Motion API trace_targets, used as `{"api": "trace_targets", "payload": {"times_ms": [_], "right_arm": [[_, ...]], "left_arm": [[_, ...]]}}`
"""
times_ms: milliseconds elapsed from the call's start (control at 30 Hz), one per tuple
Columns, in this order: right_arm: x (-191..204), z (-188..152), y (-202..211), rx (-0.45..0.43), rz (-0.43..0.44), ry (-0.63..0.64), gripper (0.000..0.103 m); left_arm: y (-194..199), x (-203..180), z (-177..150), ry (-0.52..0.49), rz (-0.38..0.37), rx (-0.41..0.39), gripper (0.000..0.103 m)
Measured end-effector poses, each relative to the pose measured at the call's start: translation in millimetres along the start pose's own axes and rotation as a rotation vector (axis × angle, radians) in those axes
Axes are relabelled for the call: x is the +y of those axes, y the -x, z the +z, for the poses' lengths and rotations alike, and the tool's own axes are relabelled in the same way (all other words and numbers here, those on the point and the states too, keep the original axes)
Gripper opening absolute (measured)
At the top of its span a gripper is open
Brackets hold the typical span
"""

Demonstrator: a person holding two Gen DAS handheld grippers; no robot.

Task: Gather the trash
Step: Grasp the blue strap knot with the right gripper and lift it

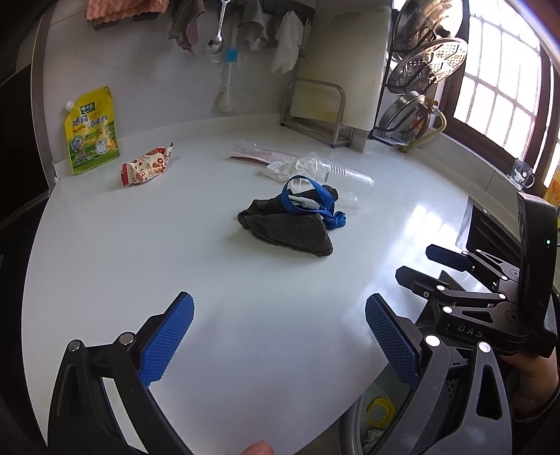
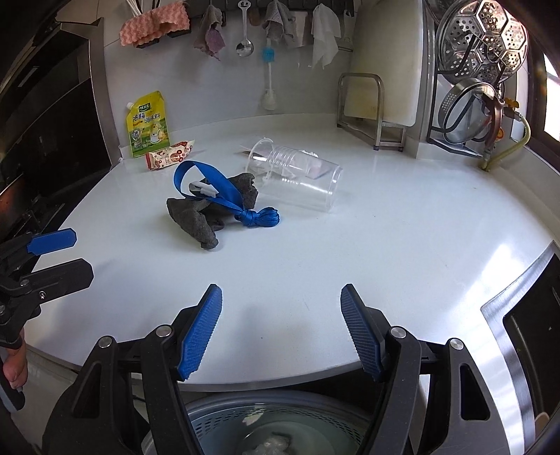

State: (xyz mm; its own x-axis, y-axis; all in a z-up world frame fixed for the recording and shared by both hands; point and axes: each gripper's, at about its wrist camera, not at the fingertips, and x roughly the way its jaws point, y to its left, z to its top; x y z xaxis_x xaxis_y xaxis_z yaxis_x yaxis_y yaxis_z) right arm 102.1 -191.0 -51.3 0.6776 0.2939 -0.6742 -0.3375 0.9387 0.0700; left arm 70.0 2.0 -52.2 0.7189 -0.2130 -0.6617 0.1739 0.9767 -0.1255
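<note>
blue-padded left gripper (image 1: 280, 336) and right gripper (image 2: 281, 329) gape wide, holding nothing

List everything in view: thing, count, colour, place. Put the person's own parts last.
counter: one, white, under everything
grey cloth: one, dark grey, crumpled mid-counter
blue strap: one, blue, knotted, lying over the cloth
plastic cups: a nested stack, count unclear, clear, on their side behind the cloth
snack wrapper: one, red and white, far left of counter
yellow pouch: one, yellow-green, against the wall by the wrapper
cutting board: one, white, upright in a metal rack
steamer baskets: metal, on the rack at right
hanging cloths: several, pink, grey, white, on the wall
spoon: one, metal, hanging
bin: one, grey, below the counter edge
left gripper: blue pads, open, empty
right gripper: blue pads, open, empty
</note>
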Motion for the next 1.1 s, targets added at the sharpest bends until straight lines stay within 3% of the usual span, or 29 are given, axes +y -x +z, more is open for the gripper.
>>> {"api": "trace_targets", "payload": {"times_ms": [400, 600, 900, 967, 1100], "right_arm": [[21.4, 30.1, -32.0, 0.011, 0.032, 0.141, 0.067], [17.8, 50.0, -63.9, 0.072, 0.032, 0.206, 0.053], [28.5, 65.0, -91.1, 0.091, 0.080, 0.283, 0.050], [29.1, 66.7, -95.1, 0.090, 0.079, 0.288, 0.036], [24.3, 67.6, -89.4, 0.074, 0.105, 0.263, 0.026]], "left_arm": [[-13.3, -2.3, 10.5, -0.005, -0.004, 0.001, 0.096], [-22.6, -0.7, 12.7, 0.001, -0.003, 0.014, 0.096], [-38.4, -2.5, 17.3, -0.002, -0.002, 0.029, 0.096], [-41.0, -2.6, 18.3, -0.003, 0.000, 0.030, 0.096], [-45.5, -2.3, 20.8, -0.003, 0.003, 0.032, 0.096]]}}
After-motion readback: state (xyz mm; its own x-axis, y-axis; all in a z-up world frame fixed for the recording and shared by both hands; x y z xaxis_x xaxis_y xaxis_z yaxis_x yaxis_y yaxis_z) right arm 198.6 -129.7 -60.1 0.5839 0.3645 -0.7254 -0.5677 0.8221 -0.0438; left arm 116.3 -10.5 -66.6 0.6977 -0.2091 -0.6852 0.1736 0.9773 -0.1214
